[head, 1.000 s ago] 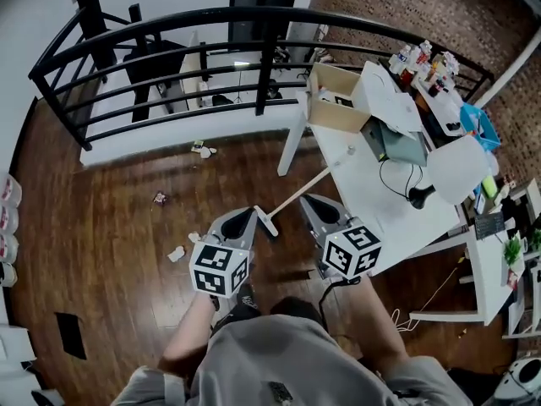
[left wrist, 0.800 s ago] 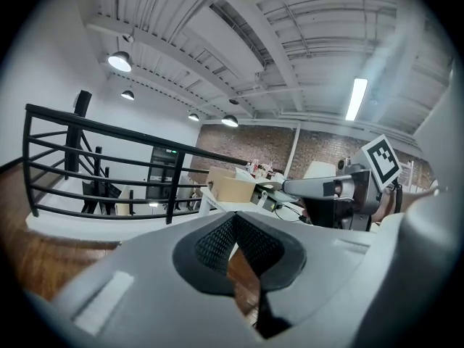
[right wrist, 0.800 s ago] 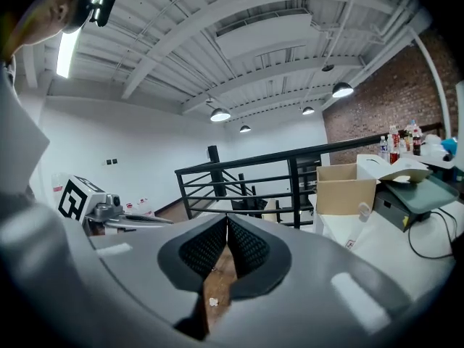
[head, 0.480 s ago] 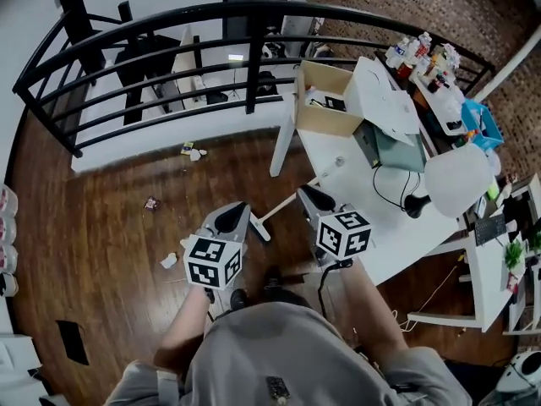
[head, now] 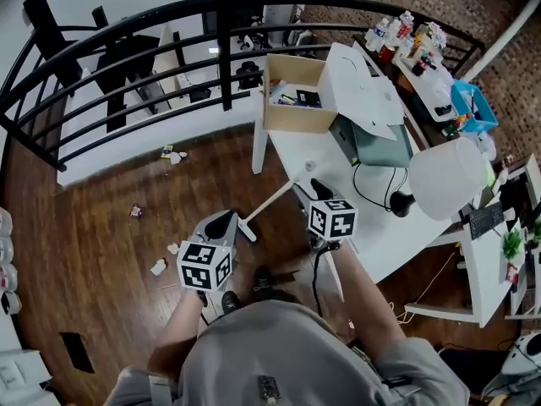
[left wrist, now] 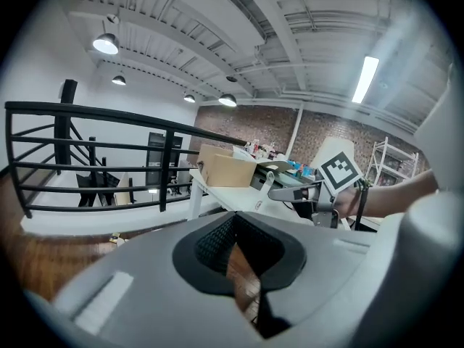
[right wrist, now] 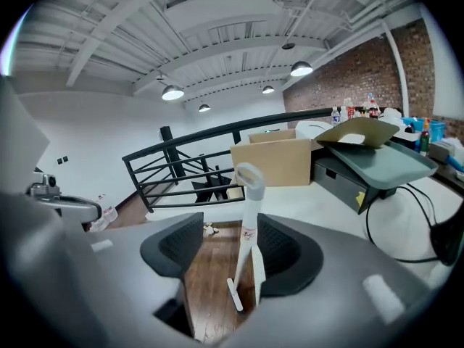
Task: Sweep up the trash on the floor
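A white long-handled sweeping tool (head: pixel 275 198) leans against the white table edge, its foot (head: pixel 246 229) on the wooden floor. My right gripper (head: pixel 314 185) is at the handle's upper end. In the right gripper view the handle (right wrist: pixel 250 201) stands between the opening jaws, close to the right pad, and neither pad presses on it. My left gripper (head: pixel 226 219) hovers beside the tool's foot, and its pads (left wrist: pixel 217 241) meet at the tip with nothing between them. Scraps of trash lie on the floor by the railing (head: pixel 175 154), further left (head: pixel 135 211) and near my left gripper (head: pixel 159 266).
A black railing (head: pixel 127 36) bounds the floor at the back. The white table (head: pixel 359 214) on the right carries an open cardboard box (head: pixel 292 100), a grey machine (head: pixel 376 146) and a black cable. My shoes (head: pixel 258 282) stand just below the grippers.
Both grippers have come forward and lower. The right one has reached the upper end of the handle. The left one stays by the tool's foot.
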